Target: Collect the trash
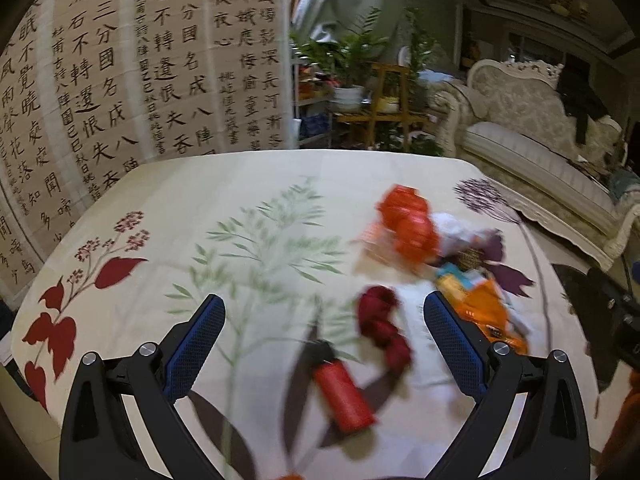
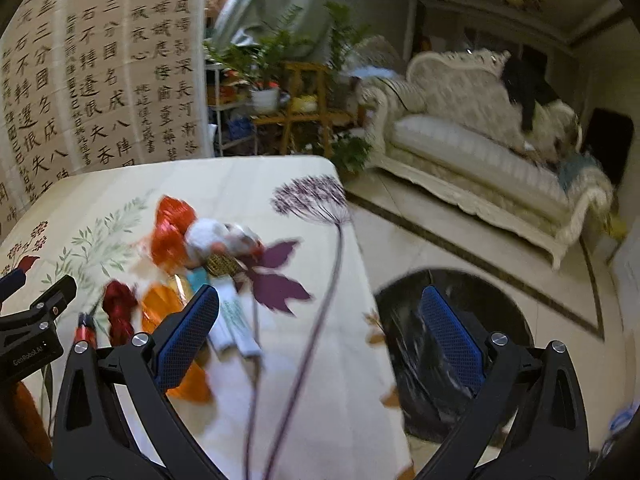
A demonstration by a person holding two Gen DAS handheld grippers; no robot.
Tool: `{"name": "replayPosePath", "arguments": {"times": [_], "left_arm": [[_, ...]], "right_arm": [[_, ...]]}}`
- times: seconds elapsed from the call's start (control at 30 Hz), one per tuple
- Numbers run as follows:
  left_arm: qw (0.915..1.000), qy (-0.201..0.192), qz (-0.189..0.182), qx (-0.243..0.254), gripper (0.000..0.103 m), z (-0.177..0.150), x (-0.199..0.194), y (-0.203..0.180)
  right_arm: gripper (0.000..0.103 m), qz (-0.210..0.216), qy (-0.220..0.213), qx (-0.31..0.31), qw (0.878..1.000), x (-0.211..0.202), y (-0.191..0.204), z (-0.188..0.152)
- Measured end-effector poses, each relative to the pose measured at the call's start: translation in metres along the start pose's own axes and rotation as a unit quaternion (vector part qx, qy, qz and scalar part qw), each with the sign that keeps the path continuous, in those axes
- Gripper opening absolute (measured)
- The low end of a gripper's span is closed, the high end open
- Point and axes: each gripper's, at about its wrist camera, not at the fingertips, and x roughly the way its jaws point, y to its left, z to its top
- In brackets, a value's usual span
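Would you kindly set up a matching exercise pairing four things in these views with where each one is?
Things:
1. red cylinder
2. bin bag
3. sofa
4. potted plant

Places:
A. on the floor beside the table
B. on a shelf behind the table
C. on the tablecloth between the left fingers
D. along the far right wall

Pairs: 1-C, 2-A, 3-D, 4-B

the left gripper [image 2: 24, 320] body reads "georobot.ai"; the wall scroll [image 1: 120, 72] carries chinese calligraphy, including "三分國".
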Motion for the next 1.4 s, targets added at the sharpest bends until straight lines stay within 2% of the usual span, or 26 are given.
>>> {"name": "replayPosePath", "arguments": {"times": [0.2, 0.37, 0.7, 1.27, 1.4], "left_arm": [[0.9998, -0.002, -0.011, 0.018, 0.097, -0.006, -0.006, -0.031], [0.9991, -0.021, -0.014, 0.033, 0.097, -0.006, -0.013, -0.046], [0.9989, -0.008, -0.038, 0.026, 0.097, -0.005, -0.012, -0.055], [0.9982, -0.012, -0.047, 0.036, 0.097, -0.005, -0.021, -0.063], [0.9982, -0.017, -0.040, 0.042, 0.097, -0.005, -0.022, -0.067]], "right_arm": [[0.099, -0.011, 0.005, 0.016, 1.000, -0.002, -0.022, -0.017], [0.099, -0.017, 0.003, 0.027, 0.999, -0.006, -0.035, -0.024], [0.099, -0.016, -0.007, 0.036, 0.999, -0.012, -0.044, -0.025], [0.099, -0.021, -0.015, 0.040, 0.999, -0.017, -0.051, -0.024], [0.099, -0.023, -0.012, 0.041, 0.999, -0.017, -0.053, -0.025]]}}
